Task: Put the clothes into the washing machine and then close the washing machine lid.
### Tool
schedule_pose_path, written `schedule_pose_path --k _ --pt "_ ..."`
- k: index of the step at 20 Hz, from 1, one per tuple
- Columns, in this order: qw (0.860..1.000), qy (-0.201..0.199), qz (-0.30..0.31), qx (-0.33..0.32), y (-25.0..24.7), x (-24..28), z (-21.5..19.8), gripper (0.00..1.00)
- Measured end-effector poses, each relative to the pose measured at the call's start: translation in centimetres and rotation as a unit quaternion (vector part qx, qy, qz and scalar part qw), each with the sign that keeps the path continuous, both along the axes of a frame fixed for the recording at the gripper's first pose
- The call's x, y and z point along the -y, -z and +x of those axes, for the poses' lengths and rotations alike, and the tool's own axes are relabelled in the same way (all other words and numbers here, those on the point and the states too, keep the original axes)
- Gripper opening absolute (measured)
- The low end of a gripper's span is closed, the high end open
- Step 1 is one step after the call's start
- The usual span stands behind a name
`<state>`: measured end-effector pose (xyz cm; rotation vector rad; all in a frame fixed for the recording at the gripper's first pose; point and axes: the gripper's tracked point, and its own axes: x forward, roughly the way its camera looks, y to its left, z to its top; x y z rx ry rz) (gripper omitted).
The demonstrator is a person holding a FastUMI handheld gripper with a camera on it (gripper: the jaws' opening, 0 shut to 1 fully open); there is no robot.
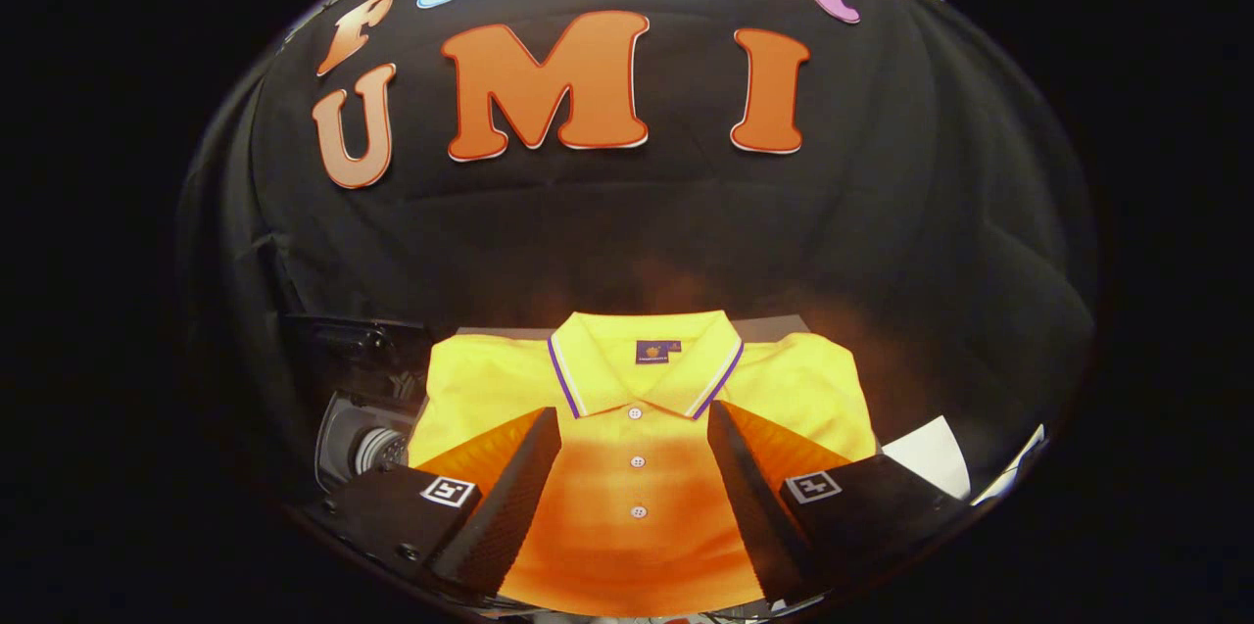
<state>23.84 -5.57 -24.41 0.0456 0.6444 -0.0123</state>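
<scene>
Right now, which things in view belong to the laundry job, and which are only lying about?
For the job:
- folded yellow polo shirt, lying between and ahead of the open gripper fingers
- washing machine, its opening visible beside the shirt

Lying about:
- white sheet on the shirt's other side

White paper sheets (933,453) lie beside black cloth wall (627,232).
</scene>
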Motion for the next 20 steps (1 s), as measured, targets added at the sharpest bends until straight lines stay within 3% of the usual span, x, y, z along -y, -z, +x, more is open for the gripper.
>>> schedule_pose_path --k 8,10,15,20 --pt "0.993 0.005 -0.001 -0.122 5.6 0.9 0.0 1.0" --pt "0.992 0.016 0.013 -0.122 5.5 1.0 0.5 1.0" --pt "0.985 -0.013 0.0 -0.173 5.6 0.7 0.4 0.99" --pt "0.981 -0.035 0.004 -0.191 5.4 -0.3 0.5 0.81"
